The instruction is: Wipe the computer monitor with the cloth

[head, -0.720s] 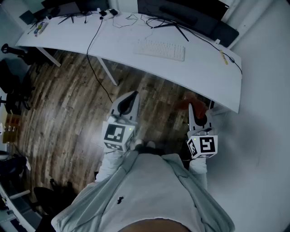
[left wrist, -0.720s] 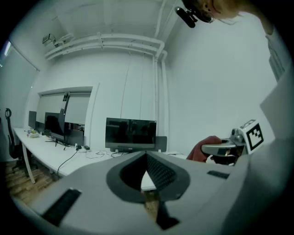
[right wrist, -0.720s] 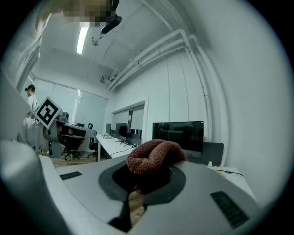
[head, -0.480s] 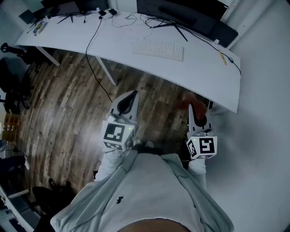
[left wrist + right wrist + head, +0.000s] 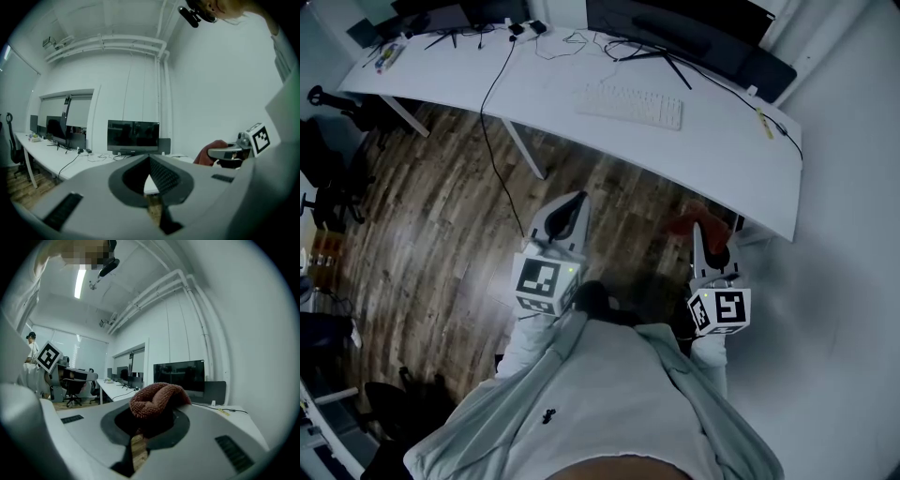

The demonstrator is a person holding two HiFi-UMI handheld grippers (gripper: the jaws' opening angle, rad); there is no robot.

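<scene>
The right tongs (image 5: 152,414) are clenched on a reddish-brown cloth (image 5: 157,399), which bunches in a lump over their tips. The left tongs (image 5: 149,158) are pressed together with nothing between them.

In the head view both pairs are held low, just ahead of the person's pale shirt (image 5: 609,403) and above a wooden floor (image 5: 422,225). The two pairs are well apart and point the same way.

A long white desk (image 5: 722,150) stands ahead of both pairs, and neither touches it. A dark monitor (image 5: 179,375) stands on the desk. It lies straight beyond the cloth in the right gripper view and straight beyond the closed tips in the left gripper view. The cloth is well short of the screen.

A white keyboard (image 5: 630,103) lies on the desk between the tongs and the monitor. A black cable (image 5: 492,84) runs across the desk and hangs over its near edge, ahead and to the left of the left tongs. Further screens stand along the desk out to that side.
</scene>
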